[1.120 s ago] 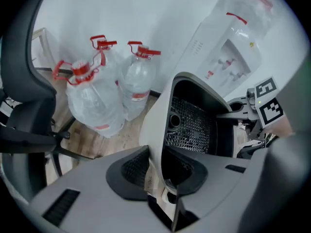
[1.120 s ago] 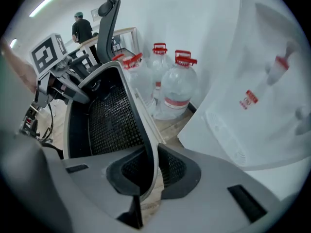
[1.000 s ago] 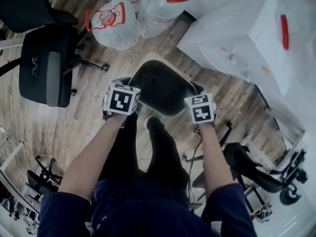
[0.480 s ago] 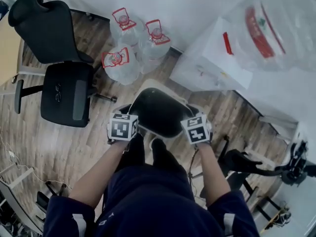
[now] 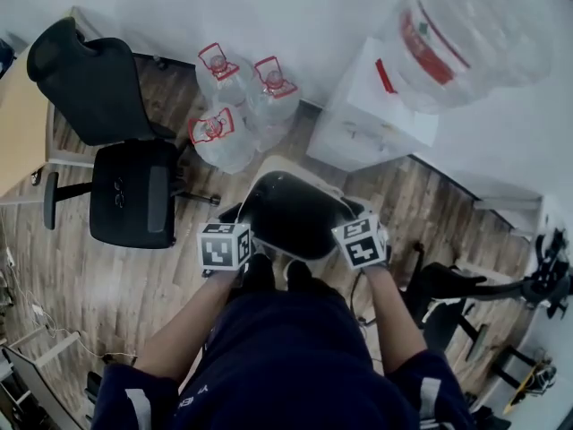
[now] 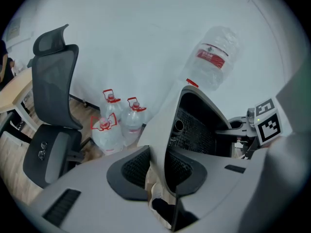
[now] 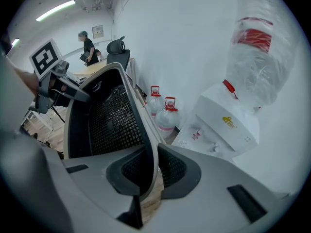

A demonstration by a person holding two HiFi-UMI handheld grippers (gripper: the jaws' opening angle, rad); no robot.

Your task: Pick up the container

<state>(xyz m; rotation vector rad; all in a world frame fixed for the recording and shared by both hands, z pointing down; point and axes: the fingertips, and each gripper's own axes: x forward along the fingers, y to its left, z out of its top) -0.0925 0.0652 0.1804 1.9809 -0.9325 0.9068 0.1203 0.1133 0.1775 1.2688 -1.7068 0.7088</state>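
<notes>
Container (image 5: 291, 211) is hanging above the wooden floor (image 5: 125, 285), with left gripper (image 6: 155, 171) and right gripper (image 7: 148, 171) clamping its opposite rim walls. Lift step is seemingly proceeding; next move is probably calling for level, synchronized raising.

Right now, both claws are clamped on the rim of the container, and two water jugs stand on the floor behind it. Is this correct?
Not two: the head view shows three water jugs on the floor behind the container. The rest is right: the left claw and the right claw each clamp its rim.
</notes>
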